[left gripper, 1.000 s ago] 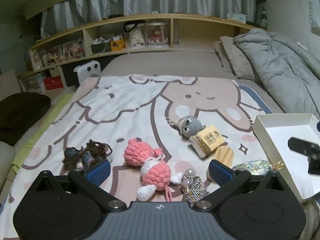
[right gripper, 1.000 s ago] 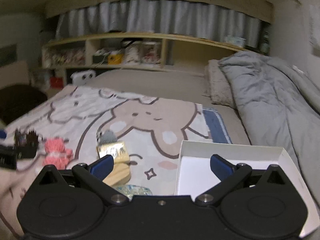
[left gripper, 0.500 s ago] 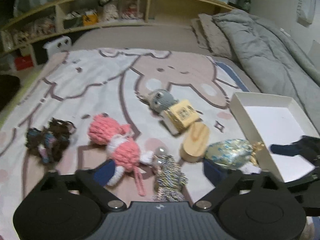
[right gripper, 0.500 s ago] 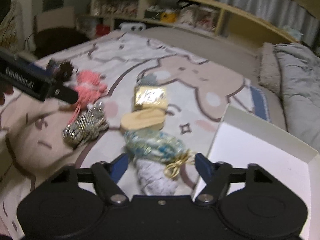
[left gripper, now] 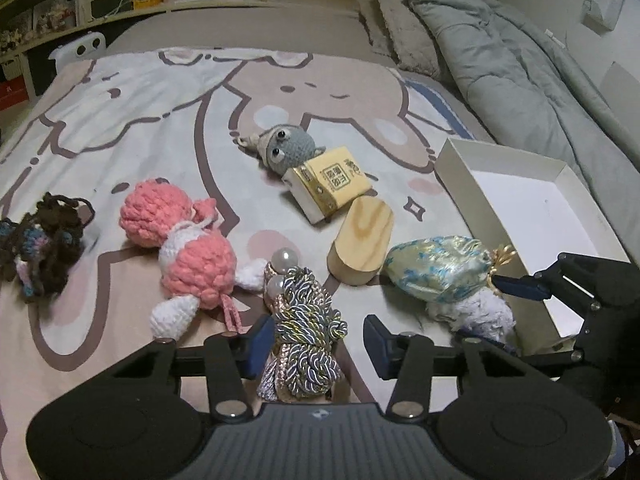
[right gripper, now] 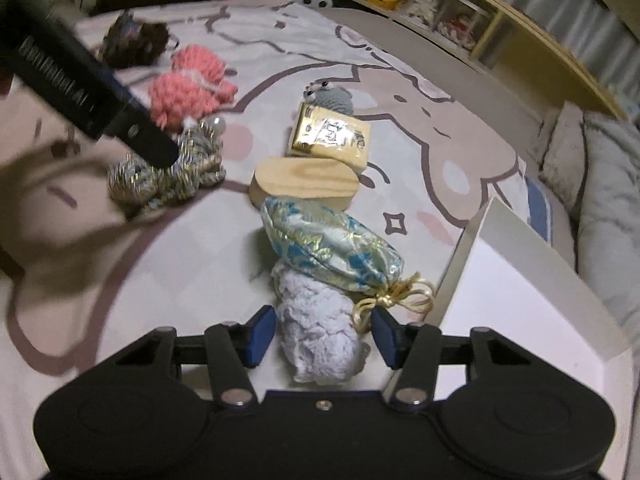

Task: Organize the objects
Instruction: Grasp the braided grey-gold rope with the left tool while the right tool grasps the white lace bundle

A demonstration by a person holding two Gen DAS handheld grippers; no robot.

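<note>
On the bed's cartoon blanket, my left gripper (left gripper: 318, 340) points down over a braided silver-and-gold cord knot (left gripper: 304, 336). Its jaws are closing around the knot; the left pad is against it and a gap shows at the right pad. My right gripper (right gripper: 324, 336) straddles a white fluffy toy (right gripper: 320, 332). Its jaws are closing too, with a slim gap at the right pad beside the gold tie of a blue brocade pouch (right gripper: 332, 248). Nearby lie a wooden block (left gripper: 362, 240), a yellow box (left gripper: 332, 184), a grey crochet toy (left gripper: 288, 146) and a pink crochet doll (left gripper: 180, 248).
An open white box (left gripper: 532, 208) sits at the right, close to the right gripper. A dark yarn doll (left gripper: 40, 248) lies at the far left. A grey duvet (left gripper: 520, 60) and pillows lie at the back right, and shelves stand behind the bed.
Both grippers sank and tilted down toward the blanket, and their jaws narrowed. The cord knot came between the left jaws and the white fluffy toy between the right jaws.
</note>
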